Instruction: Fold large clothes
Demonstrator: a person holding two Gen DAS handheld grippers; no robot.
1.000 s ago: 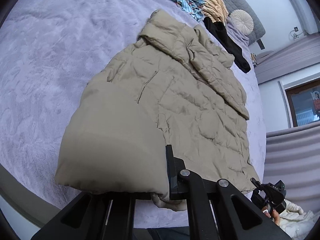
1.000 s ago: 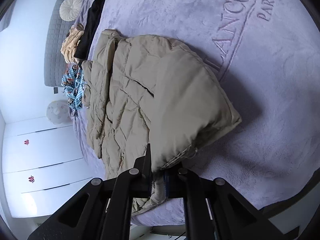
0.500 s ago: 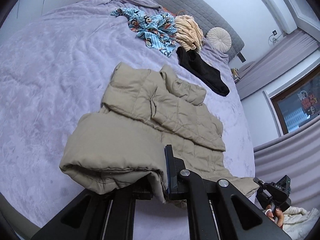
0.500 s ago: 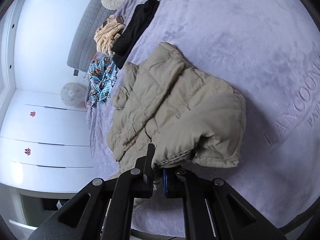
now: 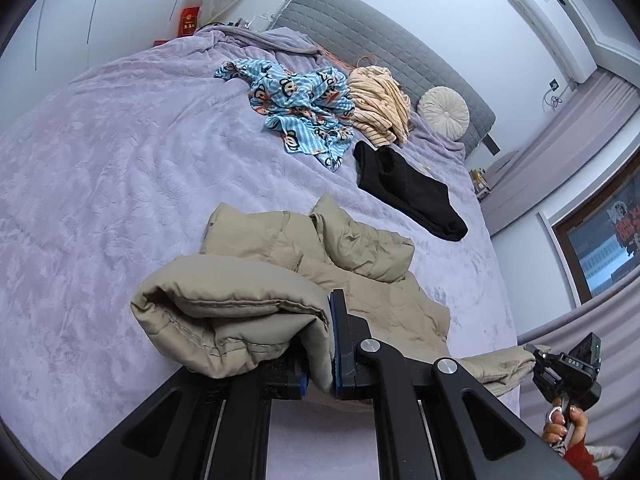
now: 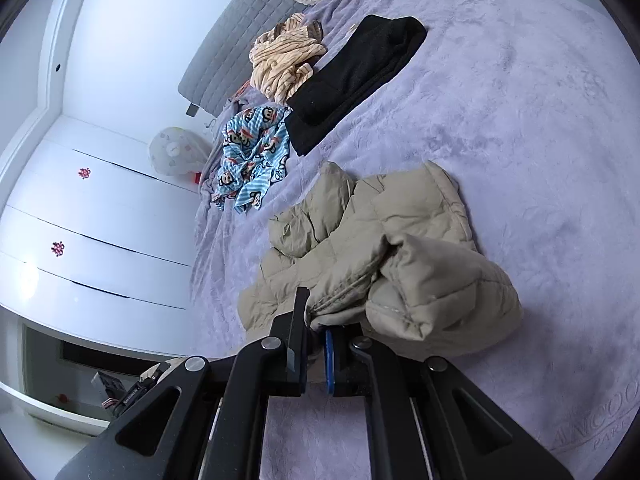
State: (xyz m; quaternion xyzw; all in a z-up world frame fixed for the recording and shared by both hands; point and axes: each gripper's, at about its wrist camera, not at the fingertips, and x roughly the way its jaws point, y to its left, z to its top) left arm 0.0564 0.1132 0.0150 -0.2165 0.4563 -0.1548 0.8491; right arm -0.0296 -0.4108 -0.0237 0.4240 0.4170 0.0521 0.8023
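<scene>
A beige quilted puffer jacket [image 5: 360, 256] lies on the lilac bedspread [image 5: 120, 184], its hem end raised off the bed and rolled back over the rest. My left gripper [image 5: 318, 360] is shut on one corner of that hem, which bulges out to the left of the jaws. My right gripper [image 6: 316, 344] is shut on the other hem corner of the jacket [image 6: 400, 248]. In the left wrist view the right gripper [image 5: 568, 368] shows at the lower right, held by a hand, with jacket cloth stretched to it.
Beyond the jacket lie a black garment [image 5: 408, 192], a blue cartoon-print garment [image 5: 304, 108] and a striped peach garment [image 5: 380, 100]. A round cream cushion [image 5: 444, 110] leans on the grey headboard [image 5: 360, 32]. White wardrobe doors [image 6: 80, 220] stand beside the bed.
Both grippers have risen and pulled back with the hem. The jacket, flat before, is now bunched, its lower part lifted and folded toward the collar. More of the bed's far end shows.
</scene>
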